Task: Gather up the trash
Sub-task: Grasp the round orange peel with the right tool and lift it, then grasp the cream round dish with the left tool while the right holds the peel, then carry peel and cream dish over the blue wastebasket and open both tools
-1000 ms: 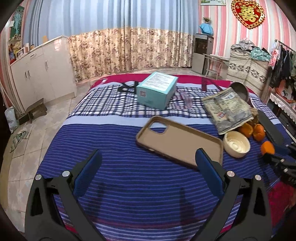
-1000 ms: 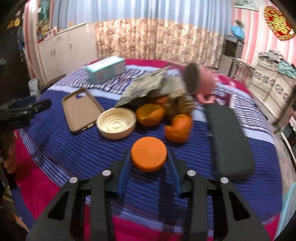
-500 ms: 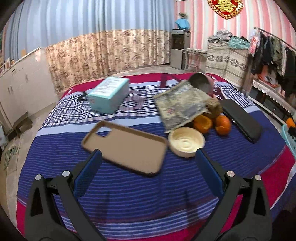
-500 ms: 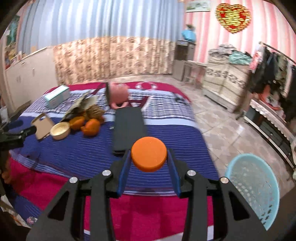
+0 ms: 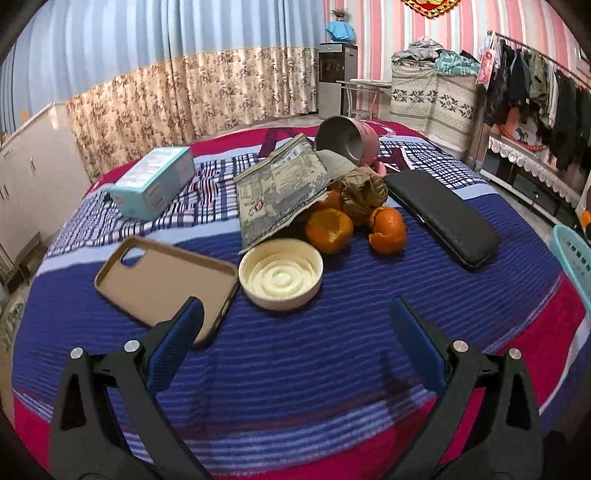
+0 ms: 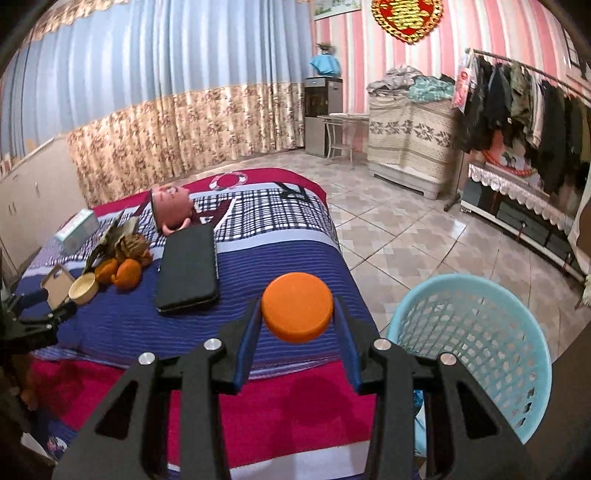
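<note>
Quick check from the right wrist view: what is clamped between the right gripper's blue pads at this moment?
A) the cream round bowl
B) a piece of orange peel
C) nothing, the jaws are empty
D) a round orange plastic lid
D: the right gripper is shut on the round orange plastic lid, held over the bed's edge beside the light blue mesh basket; the orange peels and cream round bowl lie on the bed.

Nothing can be read for certain. The teal box [image 5: 153, 181] near the bed's far left corner carries print too small to make out, as does the crumpled printed bag [image 5: 284, 188]. The red and gold wall ornament [image 6: 406, 14] shows an unclear character.
</note>
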Action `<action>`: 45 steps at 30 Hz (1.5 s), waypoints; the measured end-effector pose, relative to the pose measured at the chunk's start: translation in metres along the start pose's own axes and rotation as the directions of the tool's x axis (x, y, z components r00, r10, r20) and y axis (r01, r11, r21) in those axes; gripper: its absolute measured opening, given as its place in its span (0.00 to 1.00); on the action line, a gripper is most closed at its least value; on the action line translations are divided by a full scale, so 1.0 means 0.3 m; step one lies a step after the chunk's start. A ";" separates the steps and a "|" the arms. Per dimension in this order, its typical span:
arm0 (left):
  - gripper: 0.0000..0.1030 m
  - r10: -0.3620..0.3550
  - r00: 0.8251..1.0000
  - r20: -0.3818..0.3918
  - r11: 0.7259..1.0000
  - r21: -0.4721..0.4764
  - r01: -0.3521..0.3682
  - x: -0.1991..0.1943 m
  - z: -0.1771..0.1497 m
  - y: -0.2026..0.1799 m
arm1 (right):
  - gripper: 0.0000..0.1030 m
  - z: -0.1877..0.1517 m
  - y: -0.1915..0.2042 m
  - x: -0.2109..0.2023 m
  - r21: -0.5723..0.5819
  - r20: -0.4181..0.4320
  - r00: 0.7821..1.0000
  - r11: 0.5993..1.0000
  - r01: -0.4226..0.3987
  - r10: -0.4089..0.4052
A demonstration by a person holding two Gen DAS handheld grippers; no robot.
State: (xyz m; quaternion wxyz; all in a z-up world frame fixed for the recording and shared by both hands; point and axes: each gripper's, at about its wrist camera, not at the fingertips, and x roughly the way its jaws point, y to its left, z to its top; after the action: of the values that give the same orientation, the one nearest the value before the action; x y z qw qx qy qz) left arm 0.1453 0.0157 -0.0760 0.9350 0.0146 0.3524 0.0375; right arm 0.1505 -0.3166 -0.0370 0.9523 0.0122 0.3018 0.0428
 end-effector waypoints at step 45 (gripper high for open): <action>0.59 -0.038 0.999 -0.004 0.999 0.006 0.038 -0.036 0.117 -0.046 | 0.39 -0.015 -0.092 -0.046 0.085 0.033 0.998 0.995 0.047 -0.050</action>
State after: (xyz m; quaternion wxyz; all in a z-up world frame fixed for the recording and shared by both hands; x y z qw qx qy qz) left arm 0.1612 0.0010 -0.0434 0.9348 0.0107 0.3547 0.0186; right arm 0.1387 -0.3453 -0.0342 0.9569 0.0457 0.2869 0.0067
